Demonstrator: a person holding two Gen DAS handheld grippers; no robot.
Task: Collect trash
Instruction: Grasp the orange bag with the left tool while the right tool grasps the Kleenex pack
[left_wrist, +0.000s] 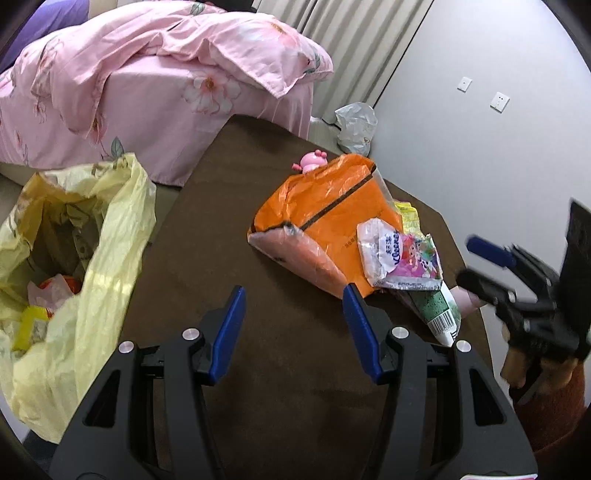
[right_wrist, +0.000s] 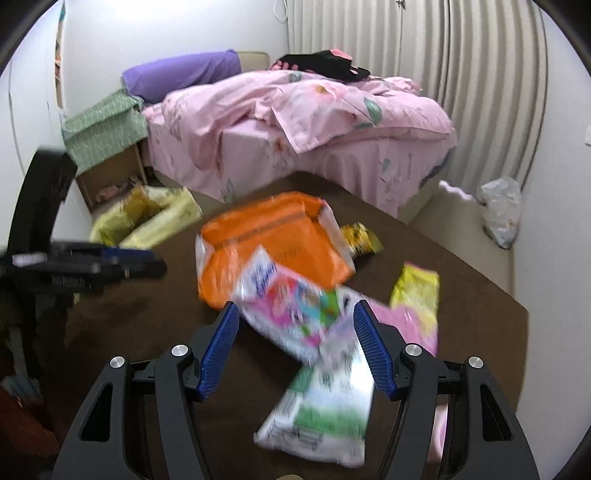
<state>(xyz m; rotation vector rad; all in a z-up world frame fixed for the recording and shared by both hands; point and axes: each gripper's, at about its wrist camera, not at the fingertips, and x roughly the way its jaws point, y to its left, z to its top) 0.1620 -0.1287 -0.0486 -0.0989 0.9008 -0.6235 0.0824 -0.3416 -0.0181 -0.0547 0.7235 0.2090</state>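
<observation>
- The wrappers (right_wrist: 295, 317) lie heaped on the brown table (left_wrist: 229, 229), against the orange bag (left_wrist: 325, 206); the yellow trash bag (left_wrist: 74, 236) gapes at the table's left edge.
- The right gripper (right_wrist: 295, 350) stands wide over the heap, nothing pinched; the left gripper (left_wrist: 293, 332) is half open, empty.
- Judged light, crinkly and slippery; a raised edge or corner of the top wrapper looks the best hold.

"Kleenex", prob., on white tissue wrapper (left_wrist: 380, 247), barcode on green pack (left_wrist: 443, 317)

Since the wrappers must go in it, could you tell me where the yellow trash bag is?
In the left wrist view, the yellow trash bag hangs open at the brown table's left edge.
</observation>
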